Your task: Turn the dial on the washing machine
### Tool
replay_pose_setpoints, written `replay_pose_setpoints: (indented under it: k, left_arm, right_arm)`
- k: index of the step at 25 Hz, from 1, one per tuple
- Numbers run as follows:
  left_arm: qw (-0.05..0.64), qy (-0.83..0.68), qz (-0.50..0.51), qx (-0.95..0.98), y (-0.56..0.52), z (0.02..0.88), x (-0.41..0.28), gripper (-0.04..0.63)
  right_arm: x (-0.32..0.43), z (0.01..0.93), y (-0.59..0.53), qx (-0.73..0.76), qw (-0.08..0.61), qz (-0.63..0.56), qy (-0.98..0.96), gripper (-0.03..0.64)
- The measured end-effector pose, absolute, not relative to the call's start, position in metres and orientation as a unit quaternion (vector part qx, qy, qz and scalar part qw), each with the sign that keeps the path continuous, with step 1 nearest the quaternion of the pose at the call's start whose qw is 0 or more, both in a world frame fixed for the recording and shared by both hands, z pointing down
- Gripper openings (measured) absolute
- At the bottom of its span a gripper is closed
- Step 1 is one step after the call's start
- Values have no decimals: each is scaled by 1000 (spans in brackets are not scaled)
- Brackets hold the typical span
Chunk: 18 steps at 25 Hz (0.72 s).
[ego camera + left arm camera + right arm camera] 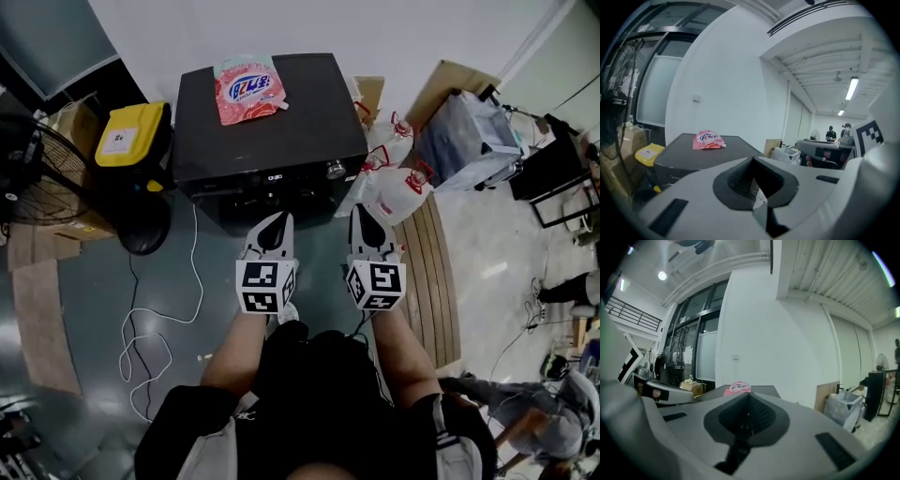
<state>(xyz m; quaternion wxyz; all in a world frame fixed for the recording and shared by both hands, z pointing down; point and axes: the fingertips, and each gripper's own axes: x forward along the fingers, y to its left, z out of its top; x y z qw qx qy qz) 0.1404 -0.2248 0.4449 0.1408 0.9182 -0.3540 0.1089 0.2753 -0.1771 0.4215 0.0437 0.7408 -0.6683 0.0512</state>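
Right hand-held gripper (366,225), pressed together and empty, is hovering nearer the dial (336,170), sitting just ahead and slightly leftward on the washer (272,103) front; left hand-held gripper (277,230) is likewise closed.

We see a pink pouch (247,89) with a blue and white label lying flat, its small spout pointing right. To the left stands a yellow-lidded container (133,134), and beyond it a black fan (33,169) beside cardboard boxes (66,120). A white cable (159,319) loops loosely across the dark floor (84,281), near a brown sheet (42,323) laid flat. On the right we find white plastic bags (401,187) with red handles, touching a slatted wooden board (433,272). Behind them, cardboard (455,80) leans by the wall next to a grey wrapped bundle (469,136).
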Motion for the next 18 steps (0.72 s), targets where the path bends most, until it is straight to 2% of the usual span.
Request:
replay_pose_setpoints:
  k: [6, 12, 18]
  left_arm:
    - [149, -399, 108, 898, -234, 454, 137, 9]
    - [182, -457, 96, 865, -233, 477, 128, 9]
    - [167, -501, 111, 842, -229, 513, 127, 9]
  right_arm:
    - [289, 448, -199, 719, 63, 63, -689, 2]
    - [307, 472, -217, 706, 92, 17, -702, 3]
    - [317, 528, -251, 658, 164, -33, -734, 96]
